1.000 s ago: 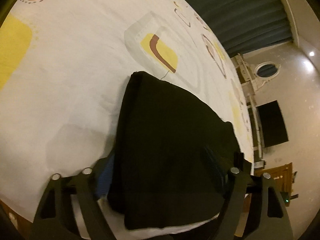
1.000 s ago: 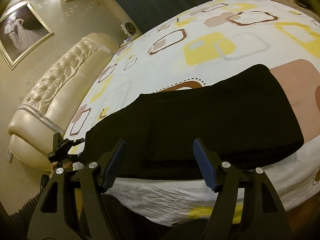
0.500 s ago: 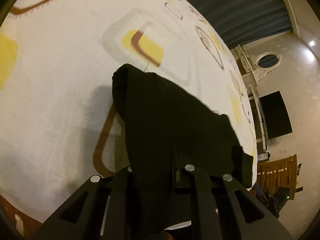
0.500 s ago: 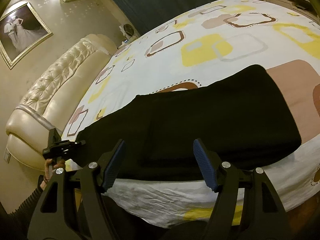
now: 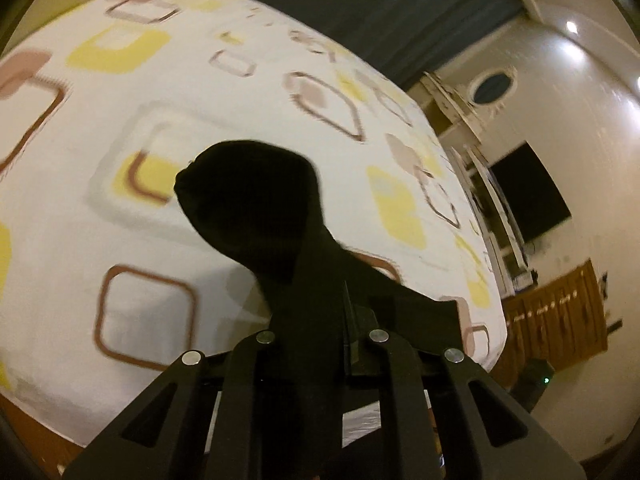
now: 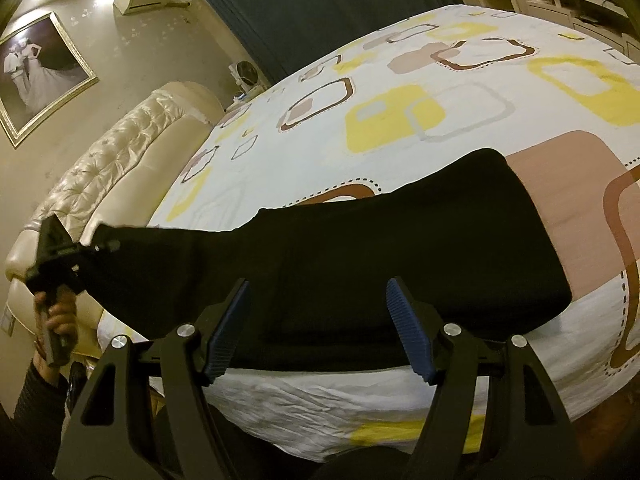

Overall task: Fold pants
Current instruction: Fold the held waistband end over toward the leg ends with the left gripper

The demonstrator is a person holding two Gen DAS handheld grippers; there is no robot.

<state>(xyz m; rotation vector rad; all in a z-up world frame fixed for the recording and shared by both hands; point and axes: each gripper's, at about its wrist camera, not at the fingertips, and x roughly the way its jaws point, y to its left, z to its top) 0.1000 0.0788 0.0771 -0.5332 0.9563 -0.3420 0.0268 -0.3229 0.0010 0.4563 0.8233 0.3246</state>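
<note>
- My left hand (image 6: 56, 316), at the far left of the right wrist view, grips the handle of my left tool (image 6: 86, 250) beside the padded cream headboard (image 6: 120, 160).
- That left tool (image 5: 344, 316) is clamped on one end of the black pants (image 5: 256, 208); in its own view the cloth bunches between the closed fingers and hangs ahead in a dark rounded fold, lifted off the bed (image 5: 120, 128).
- From the right wrist view the pants (image 6: 420, 248) run from that raised end at the left, sloping down to a wide flat part that lies on the patterned sheet near the bed's (image 6: 400, 112) front edge.
- A brown square on the sheet shows bare below the lifted cloth in the left wrist view.
- My right tool (image 6: 320, 332) hangs just over the front edge of the pants, its blue-padded fingers (image 6: 408, 332) spread wide and apart from the cloth, with nothing gripped.
- The far right end of the pants lies flat on a pink and brown patch of the sheet.
- A dark curtain (image 6: 320, 8) hangs behind the bed.
</note>
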